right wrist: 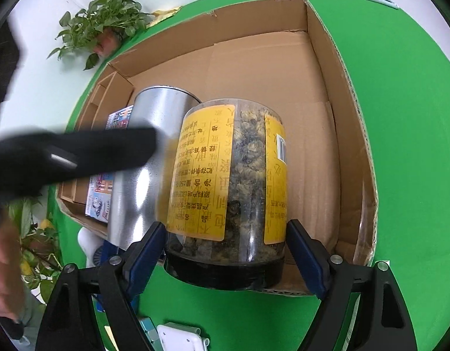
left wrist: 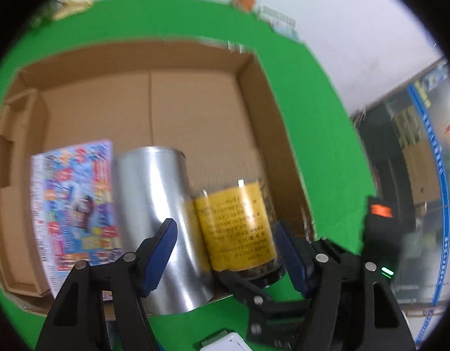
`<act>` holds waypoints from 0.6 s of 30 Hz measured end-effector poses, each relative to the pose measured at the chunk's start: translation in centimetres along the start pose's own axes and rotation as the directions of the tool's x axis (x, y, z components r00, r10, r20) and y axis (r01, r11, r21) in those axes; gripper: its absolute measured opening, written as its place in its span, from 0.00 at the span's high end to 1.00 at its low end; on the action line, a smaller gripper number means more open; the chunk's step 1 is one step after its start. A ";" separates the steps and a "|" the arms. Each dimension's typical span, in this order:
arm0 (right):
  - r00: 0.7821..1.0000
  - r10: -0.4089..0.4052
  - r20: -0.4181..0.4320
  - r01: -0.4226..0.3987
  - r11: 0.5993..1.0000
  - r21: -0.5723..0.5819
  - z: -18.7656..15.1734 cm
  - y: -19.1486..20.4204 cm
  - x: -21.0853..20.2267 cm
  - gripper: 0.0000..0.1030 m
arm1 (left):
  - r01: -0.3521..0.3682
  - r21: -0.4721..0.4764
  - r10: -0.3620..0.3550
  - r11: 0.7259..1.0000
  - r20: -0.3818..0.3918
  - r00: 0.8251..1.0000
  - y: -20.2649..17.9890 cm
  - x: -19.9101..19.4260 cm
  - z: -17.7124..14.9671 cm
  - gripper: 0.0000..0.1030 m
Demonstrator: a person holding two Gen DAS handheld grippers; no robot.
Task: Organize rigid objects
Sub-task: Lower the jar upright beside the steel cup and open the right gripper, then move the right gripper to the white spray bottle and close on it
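here, right gripper [right wrist: 225, 251] clasps the clear cylindrical jar [right wrist: 227, 175] — left gripper [left wrist: 225, 251] spread, empty.

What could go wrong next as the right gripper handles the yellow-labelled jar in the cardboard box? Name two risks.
1. The jar stands against the silver can; shifting it could knock the can over.
2. The right gripper brackets only the jar's dark base, with the pads barely touching, if at all; lifted so, the tall jar might tip or slip.

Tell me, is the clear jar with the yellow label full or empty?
Full. Through the clear jar with the yellow label, dried brownish-yellow bits show packed from its black lid up to the far end.
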State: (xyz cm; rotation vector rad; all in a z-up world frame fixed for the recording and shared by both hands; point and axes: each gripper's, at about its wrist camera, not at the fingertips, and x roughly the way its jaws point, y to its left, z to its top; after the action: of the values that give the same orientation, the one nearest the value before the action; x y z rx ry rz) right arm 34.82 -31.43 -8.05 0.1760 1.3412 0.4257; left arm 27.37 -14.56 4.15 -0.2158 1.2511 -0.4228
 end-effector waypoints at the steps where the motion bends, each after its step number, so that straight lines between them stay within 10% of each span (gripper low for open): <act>1: 1.000 -0.017 -0.006 0.017 1.000 0.000 0.0 0.1 0.1 0.20 | -0.008 0.007 0.008 1.000 0.044 0.999 0.2 -1.2 -0.5 0.34; 5: 0.997 -0.067 -0.024 0.067 0.998 -0.004 0.0 0.7 0.4 0.18 | -0.089 0.067 0.071 0.994 0.235 0.969 -0.3 -5.6 -2.9 0.34; 9: 0.996 -0.079 0.032 0.081 0.995 -0.054 -1.3 2.5 -1.2 0.08 | -0.201 0.070 0.149 0.977 0.451 0.880 -0.9 -10.3 -6.9 0.25; 11: 0.985 -0.096 0.141 0.109 0.990 -0.092 -2.9 4.0 -3.8 0.07 | -0.275 0.043 0.206 0.961 0.555 0.806 -0.9 -11.8 -9.2 0.18; 12: 0.972 -0.111 0.206 0.134 0.986 -0.104 -3.8 4.5 -5.1 0.05 | -0.326 0.024 0.245 0.945 0.611 0.753 -1.0 -12.4 -11.0 0.18; 15: 0.896 -0.172 0.410 0.242 0.962 -0.125 -7.7 6.1 -8.9 0.01 | -0.418 -0.012 0.316 0.908 0.676 0.666 -1.5 -12.5 -14.5 0.18; 18: 0.832 -0.207 0.514 0.309 0.943 -0.120 -11.6 6.7 -10.7 0.01 | -0.429 -0.064 0.359 0.901 0.666 0.654 -0.7 -11.9 -16.3 0.18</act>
State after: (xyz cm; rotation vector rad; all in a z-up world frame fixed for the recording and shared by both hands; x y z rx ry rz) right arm 20.49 -30.96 1.36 -0.0659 0.7894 0.2550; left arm 8.74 -9.02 9.77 0.0085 0.5267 -0.0021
